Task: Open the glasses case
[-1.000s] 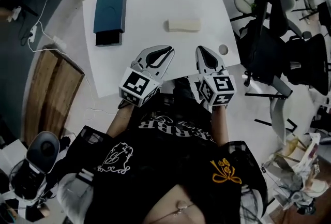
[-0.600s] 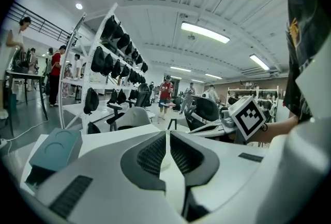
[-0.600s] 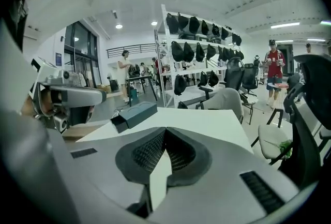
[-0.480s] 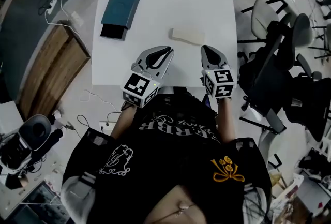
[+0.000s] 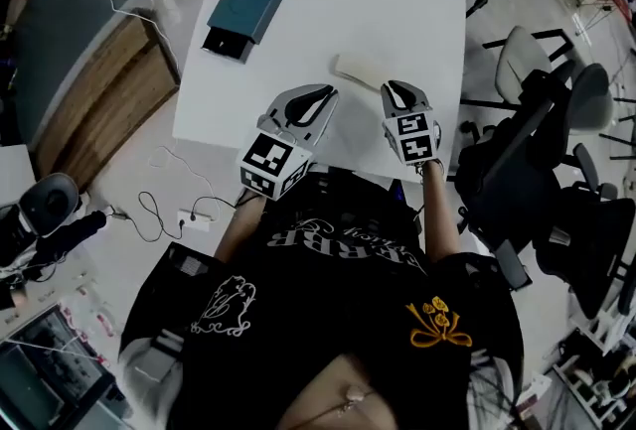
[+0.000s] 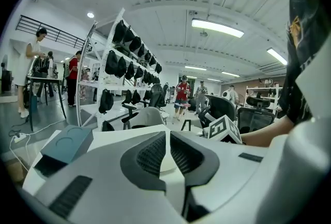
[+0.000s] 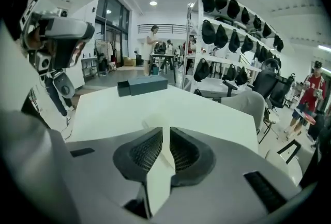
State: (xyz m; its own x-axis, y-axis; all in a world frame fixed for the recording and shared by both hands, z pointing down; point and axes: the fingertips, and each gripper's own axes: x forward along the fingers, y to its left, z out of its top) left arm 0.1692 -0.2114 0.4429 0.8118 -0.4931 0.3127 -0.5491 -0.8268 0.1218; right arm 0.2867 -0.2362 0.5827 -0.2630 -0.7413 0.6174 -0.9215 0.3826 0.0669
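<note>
The white glasses case (image 5: pixel 360 71) lies shut on the white table (image 5: pixel 229 90), a little beyond both grippers. My left gripper (image 5: pixel 320 92) hovers over the table's near part, left of the case, jaws together and empty. In the left gripper view the case (image 6: pixel 166 165) shows pale just past the pads (image 6: pixel 151 154). My right gripper (image 5: pixel 396 88) sits close to the case's near right end; its jaws are opening, a narrow slit between them with nothing in it. The right gripper view shows a corner of the case (image 7: pixel 151 123) ahead of the jaws.
A teal box (image 5: pixel 248 6) with a dark end lies at the table's far left corner, also visible as the teal box (image 7: pixel 142 85). Office chairs (image 5: pixel 556 110) stand right of the table. A wooden board (image 5: pixel 99 110) and cables (image 5: pixel 159 210) lie on the floor at left.
My right gripper has come forward and down over the table's near edge toward the case. The left gripper has shifted slightly. The head view has swung, so the table sits more tilted.
</note>
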